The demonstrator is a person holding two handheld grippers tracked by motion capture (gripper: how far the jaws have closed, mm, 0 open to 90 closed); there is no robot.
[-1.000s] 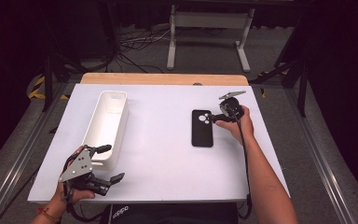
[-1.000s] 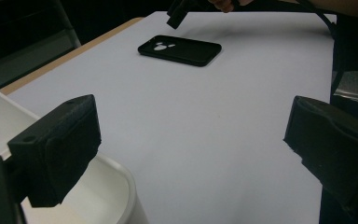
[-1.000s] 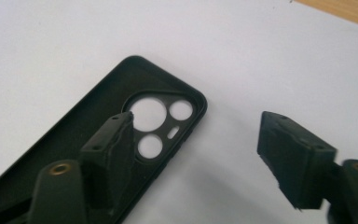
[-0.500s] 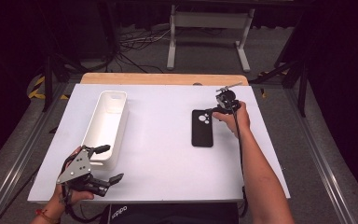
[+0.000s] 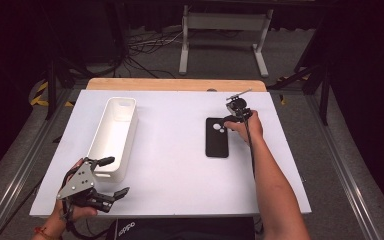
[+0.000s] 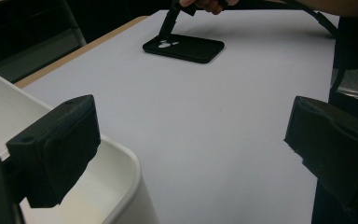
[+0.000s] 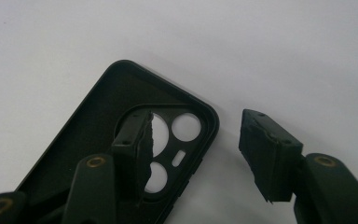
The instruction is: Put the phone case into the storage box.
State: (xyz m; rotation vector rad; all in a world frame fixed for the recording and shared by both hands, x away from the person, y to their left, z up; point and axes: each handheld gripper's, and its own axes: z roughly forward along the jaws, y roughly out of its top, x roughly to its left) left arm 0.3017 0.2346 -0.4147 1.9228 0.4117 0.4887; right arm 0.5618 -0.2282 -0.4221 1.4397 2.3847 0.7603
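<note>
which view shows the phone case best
The right gripper view: the case lies close up, hollow side up, camera holes plain. The high view shows it whole but small; the left gripper view shows it far off, flat on the table.

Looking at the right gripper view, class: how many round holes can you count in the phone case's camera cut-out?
3. One hole sits at the upper right of the phone case cut-out, one at the bottom, one partly behind a finger of the right gripper; that jaw may hide more.

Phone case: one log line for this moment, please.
phone case flat on table | right tongs astride its corner, closing, no grip | left tongs open near bin
</note>
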